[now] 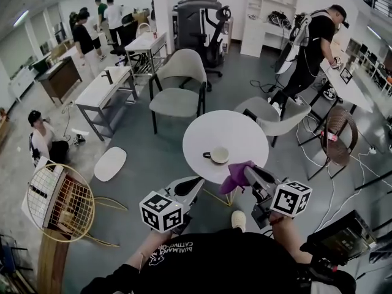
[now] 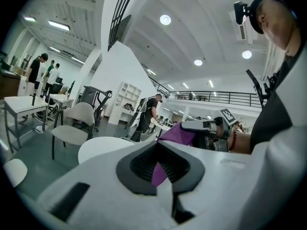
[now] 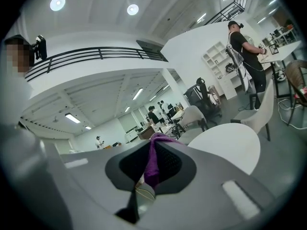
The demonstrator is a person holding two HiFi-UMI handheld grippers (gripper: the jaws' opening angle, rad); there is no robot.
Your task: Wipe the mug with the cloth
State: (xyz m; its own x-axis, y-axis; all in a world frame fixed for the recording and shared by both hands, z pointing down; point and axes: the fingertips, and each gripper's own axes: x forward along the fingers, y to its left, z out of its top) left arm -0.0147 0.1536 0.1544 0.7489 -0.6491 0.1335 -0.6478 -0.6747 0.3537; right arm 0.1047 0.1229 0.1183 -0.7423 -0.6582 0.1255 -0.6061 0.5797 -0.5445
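A white mug [image 1: 219,155] stands on the round white table [image 1: 245,136], near its front edge. My right gripper [image 1: 247,171] is shut on a purple cloth [image 1: 234,175], which hangs just over that edge, to the right of the mug. In the right gripper view the cloth [image 3: 154,161] is pinched between the pads. My left gripper [image 1: 198,183] is shut with nothing in it, below and left of the mug, off the table's rim. Its own view shows the cloth [image 2: 175,132] hanging from the right gripper [image 2: 192,126] beyond its shut jaws.
Two pale chairs [image 1: 177,81] [image 1: 278,118] stand behind and to the right of the table. A wire chair [image 1: 58,202] is at the left and a wicker chair [image 1: 338,133] at the right. Several people stand or sit around the room, and cables lie on the floor.
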